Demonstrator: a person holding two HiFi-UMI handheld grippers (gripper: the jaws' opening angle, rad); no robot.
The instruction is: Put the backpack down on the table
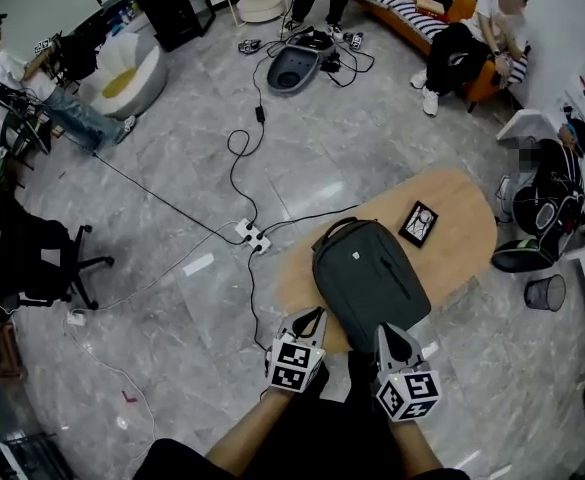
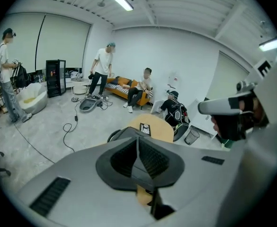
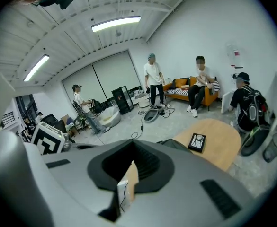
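Note:
A dark grey backpack (image 1: 369, 278) lies flat on the oval wooden table (image 1: 452, 238), its handle toward the far side. My left gripper (image 1: 312, 316) hovers at the pack's near left corner, jaws shut with nothing between them. My right gripper (image 1: 388, 330) hovers at the near right corner, also shut and empty. In the left gripper view the backpack (image 2: 121, 134) and table (image 2: 159, 129) show beyond the closed left gripper (image 2: 138, 150). The right gripper view shows the backpack (image 3: 176, 144) and table (image 3: 214, 145) past the right gripper (image 3: 131, 162).
A black framed item (image 1: 418, 223) lies on the table beyond the pack. A power strip with cables (image 1: 252, 235) sits on the floor left of the table. A wire bin (image 1: 544, 291) and a seated person (image 1: 547, 198) are right; an office chair (image 1: 32, 258) stands far left.

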